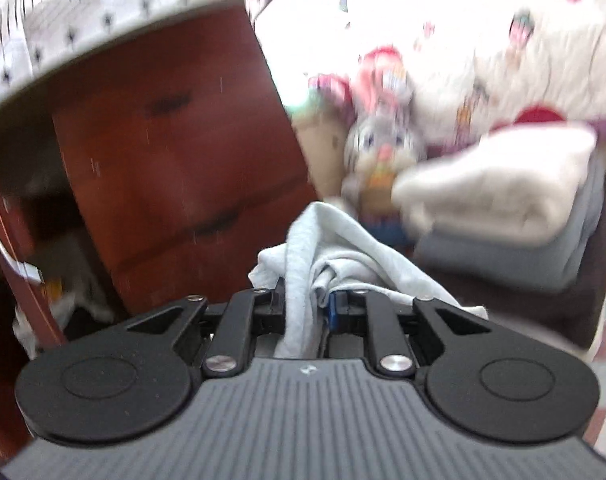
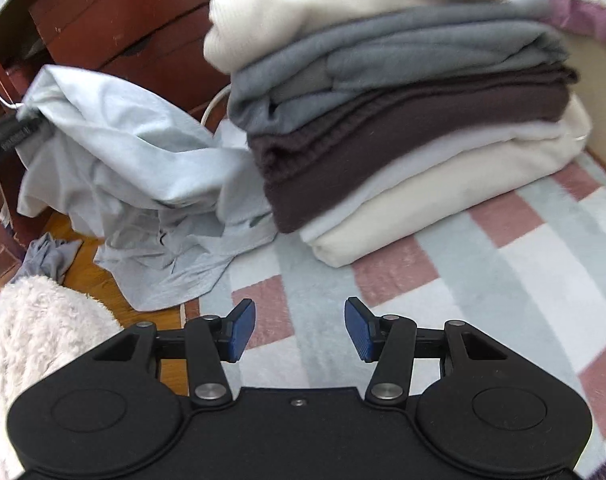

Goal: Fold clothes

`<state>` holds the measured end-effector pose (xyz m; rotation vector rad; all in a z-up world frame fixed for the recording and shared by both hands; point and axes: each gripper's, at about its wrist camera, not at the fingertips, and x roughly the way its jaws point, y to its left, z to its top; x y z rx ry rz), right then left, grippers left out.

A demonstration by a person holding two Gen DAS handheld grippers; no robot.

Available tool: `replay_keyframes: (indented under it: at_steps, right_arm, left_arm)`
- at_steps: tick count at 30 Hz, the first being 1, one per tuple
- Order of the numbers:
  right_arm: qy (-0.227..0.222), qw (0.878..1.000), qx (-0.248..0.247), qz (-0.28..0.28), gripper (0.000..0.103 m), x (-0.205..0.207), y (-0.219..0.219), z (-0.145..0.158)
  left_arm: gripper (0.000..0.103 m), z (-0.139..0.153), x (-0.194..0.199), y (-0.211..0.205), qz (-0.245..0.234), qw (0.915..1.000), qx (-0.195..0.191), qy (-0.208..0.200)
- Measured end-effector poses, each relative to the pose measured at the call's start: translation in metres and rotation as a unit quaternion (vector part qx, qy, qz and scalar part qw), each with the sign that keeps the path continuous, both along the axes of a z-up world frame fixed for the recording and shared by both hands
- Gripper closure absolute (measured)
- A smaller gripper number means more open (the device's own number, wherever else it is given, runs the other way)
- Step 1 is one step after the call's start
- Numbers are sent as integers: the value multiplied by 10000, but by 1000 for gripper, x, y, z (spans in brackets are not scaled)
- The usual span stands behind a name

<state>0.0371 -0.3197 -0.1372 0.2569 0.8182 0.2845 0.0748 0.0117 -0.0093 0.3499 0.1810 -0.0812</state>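
My left gripper (image 1: 305, 300) is shut on a pale blue garment (image 1: 335, 240), and bunched cloth spills out over both fingers. In the right wrist view the same garment (image 2: 143, 168) hangs crumpled from a raised corner at the left edge, where the left gripper (image 2: 21, 130) holds it. Its lower part trails onto the floor and the rug. A stack of folded clothes (image 2: 383, 112), cream, grey, dark brown and white, stands just right of it and also shows in the left wrist view (image 1: 495, 192). My right gripper (image 2: 299, 328) hovers open over the rug, nothing between its blue pads (image 2: 241, 330).
A red-brown wooden chest of drawers (image 1: 175, 160) stands behind the garment. A stuffed rabbit (image 1: 379, 148) leans against a patterned bedspread (image 1: 503, 40). The checked rug (image 2: 503, 280) covers the floor at right. A fluffy white textile (image 2: 35, 340) and a small grey cloth (image 2: 51, 256) lie at left.
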Motion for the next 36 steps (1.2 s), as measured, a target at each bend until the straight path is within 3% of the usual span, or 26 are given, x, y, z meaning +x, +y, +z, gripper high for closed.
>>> replay_keyframes:
  at_steps: [5, 9, 14, 16, 20, 24, 25, 26, 27, 28, 32, 35, 36]
  right_arm:
    - [-596, 9981, 43, -142, 47, -35, -20, 44]
    - [-1234, 9920, 76, -245, 47, -79, -38, 88]
    - [-1740, 9829, -5, -595, 44, -138, -51, 118]
    - [-1865, 9793, -352, -706, 40, -160, -50, 128]
    - [-2331, 9658, -643, -939, 22, -197, -57, 141]
    - [-2475, 9578, -512, -1371, 20, -213, -79, 141]
    - [-2499, 9552, -524, -1495, 32, -217, -85, 140]
    - [-2528, 9521, -521, -1641, 70, -222, -92, 140]
    - [-2507, 9492, -404, -1860, 89, -228, -103, 140]
    - [-2451, 9456, -209, -2127, 97, -235, -116, 140]
    - [-2185, 9140, -163, -3414, 97, -285, -159, 141]
    - [-1642, 8791, -525, -4443, 98, -327, -187, 127]
    - [-1406, 8657, -683, -4755, 98, -338, -196, 118]
  left_arm:
    - [88, 54, -36, -20, -576, 9964, -59, -625]
    - [89, 99, -62, -60, -1415, 9839, -22, -1087]
    - [89, 139, -96, -119, -2405, 9597, -250, -1433]
    - [89, 149, -114, -144, -2702, 9498, -267, -1552]
    - [89, 155, -136, -188, -3490, 9278, -460, -1237]
    - [89, 159, -163, -242, -4225, 9006, -459, -916]
    - [89, 161, -168, -257, -4358, 8948, -415, -872]
    - [89, 163, -170, -273, -4467, 8902, -412, -791]
    - [89, 165, -171, -290, -4564, 8860, -426, -693]
    - [89, 168, -172, -306, -4661, 8816, -440, -594]
    - [88, 162, -163, -390, -5069, 8603, -499, 209]
    - [77, 133, -165, -476, -5140, 8529, -48, 916]
    - [69, 117, -171, -501, -5149, 8504, 215, 1059]
